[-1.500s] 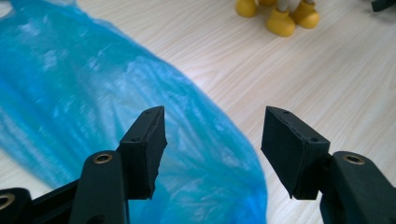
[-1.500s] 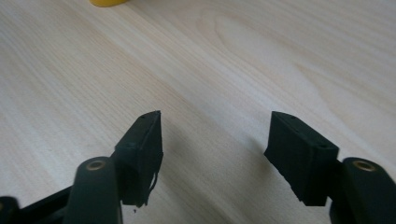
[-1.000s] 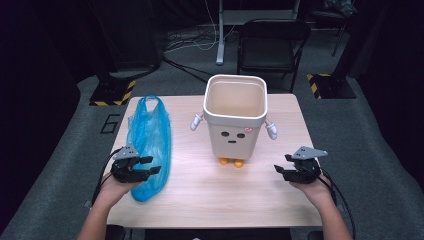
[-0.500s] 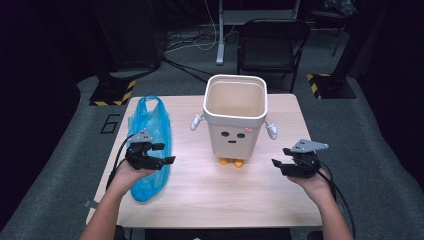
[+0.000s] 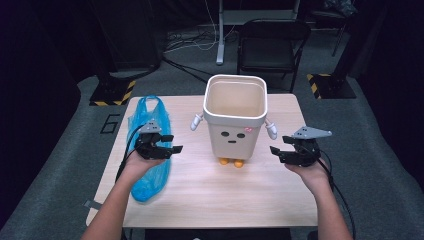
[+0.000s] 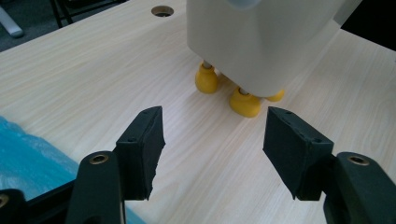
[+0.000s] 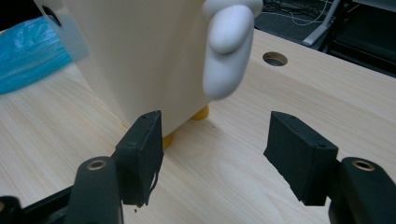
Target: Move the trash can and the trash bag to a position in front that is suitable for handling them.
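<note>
Pale wooden table (image 5: 210, 200), centre stage: cream plastic bin shaped like a character (image 5: 235, 120) w/ dot eyes, small white arms, orange feet, standing upright & open-topped. Left gripper (image 5: 167, 148) hovers above the crumpled blue plastic bag (image 5: 145, 145) lying flat along the table's left side, jaws apart w/ nothing between, just been closing a bit, pointing toward the bin. Right gripper (image 5: 276, 152) held up off the table on the bin's other side, jaws apart, empty, aimed at the bin, not touching. Black folding chair (image 5: 272, 42) behind the table.
</note>
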Motion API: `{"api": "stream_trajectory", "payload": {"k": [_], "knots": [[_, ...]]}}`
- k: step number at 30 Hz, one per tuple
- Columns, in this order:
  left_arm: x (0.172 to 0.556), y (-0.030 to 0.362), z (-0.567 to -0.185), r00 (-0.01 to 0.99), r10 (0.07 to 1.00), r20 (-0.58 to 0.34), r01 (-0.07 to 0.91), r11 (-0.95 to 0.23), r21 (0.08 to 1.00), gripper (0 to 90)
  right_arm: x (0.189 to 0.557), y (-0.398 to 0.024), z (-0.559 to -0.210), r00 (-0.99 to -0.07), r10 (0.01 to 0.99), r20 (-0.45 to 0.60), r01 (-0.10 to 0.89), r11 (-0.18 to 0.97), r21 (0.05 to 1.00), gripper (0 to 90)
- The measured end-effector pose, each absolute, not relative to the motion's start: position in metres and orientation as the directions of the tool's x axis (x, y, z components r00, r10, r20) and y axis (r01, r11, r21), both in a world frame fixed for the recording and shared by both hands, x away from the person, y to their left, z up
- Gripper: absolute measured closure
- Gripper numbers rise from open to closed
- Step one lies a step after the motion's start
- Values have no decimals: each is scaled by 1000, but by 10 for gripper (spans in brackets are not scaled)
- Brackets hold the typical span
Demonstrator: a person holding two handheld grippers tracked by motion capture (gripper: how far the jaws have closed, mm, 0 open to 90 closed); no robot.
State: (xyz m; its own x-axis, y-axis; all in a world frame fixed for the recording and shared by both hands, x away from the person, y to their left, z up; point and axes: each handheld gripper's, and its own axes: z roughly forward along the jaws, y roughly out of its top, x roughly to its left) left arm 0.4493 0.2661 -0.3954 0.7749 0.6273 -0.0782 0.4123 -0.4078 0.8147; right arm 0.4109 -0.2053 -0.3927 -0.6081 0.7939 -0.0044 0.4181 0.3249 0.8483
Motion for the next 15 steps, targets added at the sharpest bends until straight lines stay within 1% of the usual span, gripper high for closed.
{"api": "stream_trajectory", "payload": {"k": [7, 12, 15], "knots": [[459, 258, -390, 784, 613, -95, 399, -380, 834, 403, 417, -197, -386, -612, 791, -14, 412, 333, 848, 394], [463, 249, -386, 791, 605, -91, 399, -396, 827, 377, 426, -191, -374, -611, 791, -31, 404, 344, 847, 412], [466, 244, -383, 789, 608, -87, 392, -389, 834, 374, 431, -188, -370, -616, 787, -42, 401, 359, 843, 471]]}}
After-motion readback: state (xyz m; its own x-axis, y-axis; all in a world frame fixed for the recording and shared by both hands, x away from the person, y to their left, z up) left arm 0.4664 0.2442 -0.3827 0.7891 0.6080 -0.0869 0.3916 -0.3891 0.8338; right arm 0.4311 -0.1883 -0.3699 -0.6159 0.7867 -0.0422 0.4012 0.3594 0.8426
